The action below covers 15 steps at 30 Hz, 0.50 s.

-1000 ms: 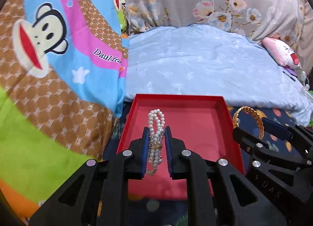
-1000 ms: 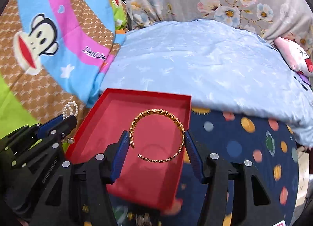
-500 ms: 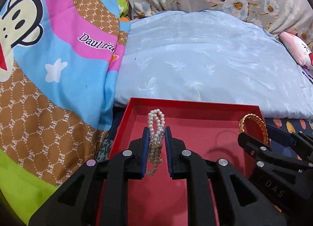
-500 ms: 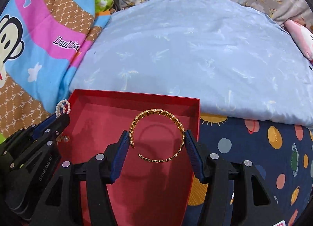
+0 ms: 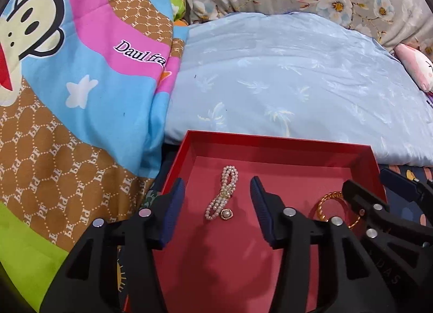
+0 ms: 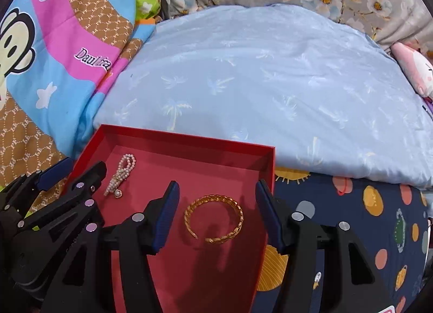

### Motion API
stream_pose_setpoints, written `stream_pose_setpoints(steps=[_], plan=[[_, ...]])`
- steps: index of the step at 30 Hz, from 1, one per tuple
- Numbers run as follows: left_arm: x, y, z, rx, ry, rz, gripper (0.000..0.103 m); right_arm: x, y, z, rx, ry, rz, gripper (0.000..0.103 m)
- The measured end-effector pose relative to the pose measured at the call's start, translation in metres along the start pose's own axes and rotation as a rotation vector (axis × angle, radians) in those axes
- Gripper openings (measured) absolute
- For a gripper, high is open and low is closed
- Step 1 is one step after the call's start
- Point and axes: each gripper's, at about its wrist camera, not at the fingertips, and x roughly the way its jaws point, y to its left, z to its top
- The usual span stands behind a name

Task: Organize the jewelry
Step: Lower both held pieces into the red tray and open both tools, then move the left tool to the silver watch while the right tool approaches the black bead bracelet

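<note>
A red open box (image 5: 270, 141) (image 6: 189, 141) lies on the bed. A pearl bracelet (image 5: 223, 196) (image 6: 120, 177) lies flat on the box floor at the left. A gold braided bangle (image 6: 213, 219) lies on the floor at the right; in the left wrist view it (image 5: 323, 202) is partly hidden behind the other gripper. My left gripper (image 5: 217, 206) is open over the pearl bracelet, not touching it. My right gripper (image 6: 217, 214) is open with its fingers either side of the bangle, apart from it.
A light blue pillow (image 5: 284, 77) lies just behind the box. A bright cartoon monkey blanket (image 5: 67, 69) rises at the left. A navy sheet with coloured dots (image 6: 365, 218) spreads right of the box. A pink plush (image 6: 414, 69) lies far right.
Both grippers came down into the box and opened. The pearl bracelet and the gold bangle were let go and now lie on the box floor.
</note>
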Motion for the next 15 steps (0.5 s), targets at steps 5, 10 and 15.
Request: stream_pose_setpoints(steps=[5,10,15], plan=[[-0.032,0.005,-0.002,-0.014,-0.025,-0.032,0.049,-0.047,-0.001,-0.011,-0.009,-0.064,0.000,0.059],[-0.073,0.006,-0.013,-0.018,-0.047,-0.062,0.049,-0.095,-0.004,-0.032,0.000,-0.111,-0.009,0.063],[-0.116,0.002,-0.037,-0.013,-0.052,-0.089,0.049,-0.140,-0.007,-0.065,0.005,-0.138,-0.038,0.063]])
